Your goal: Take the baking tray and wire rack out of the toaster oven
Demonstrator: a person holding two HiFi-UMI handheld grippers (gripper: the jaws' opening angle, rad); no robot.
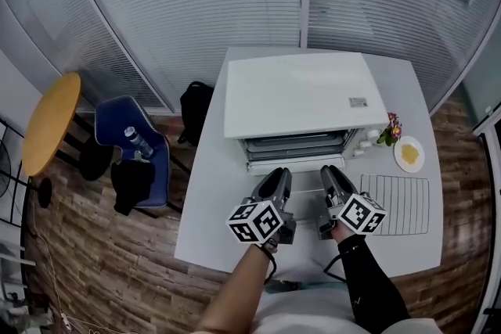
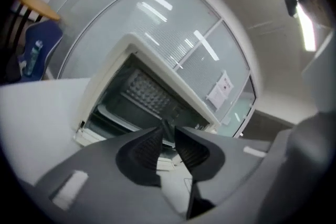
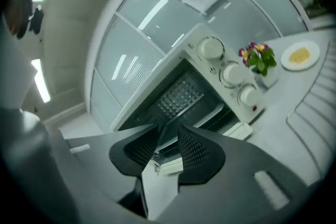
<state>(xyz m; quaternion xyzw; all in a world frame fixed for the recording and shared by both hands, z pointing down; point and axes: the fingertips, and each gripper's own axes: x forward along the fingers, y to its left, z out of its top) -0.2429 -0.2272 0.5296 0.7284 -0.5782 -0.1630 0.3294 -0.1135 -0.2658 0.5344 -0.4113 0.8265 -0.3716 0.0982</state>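
As L claw (image 2: 168, 131), R claw (image 3: 168, 131) aim level at oven (image 1: 297, 94), both spread, empty.

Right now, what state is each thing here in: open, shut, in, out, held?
Toaster oven: door open.
Baking tray: inside the oven.
Wire rack: out, flat on the table.
Plate: holds yellow food.
Left tool: jaws narrowly apart, empty.
Right tool: jaws apart, empty.
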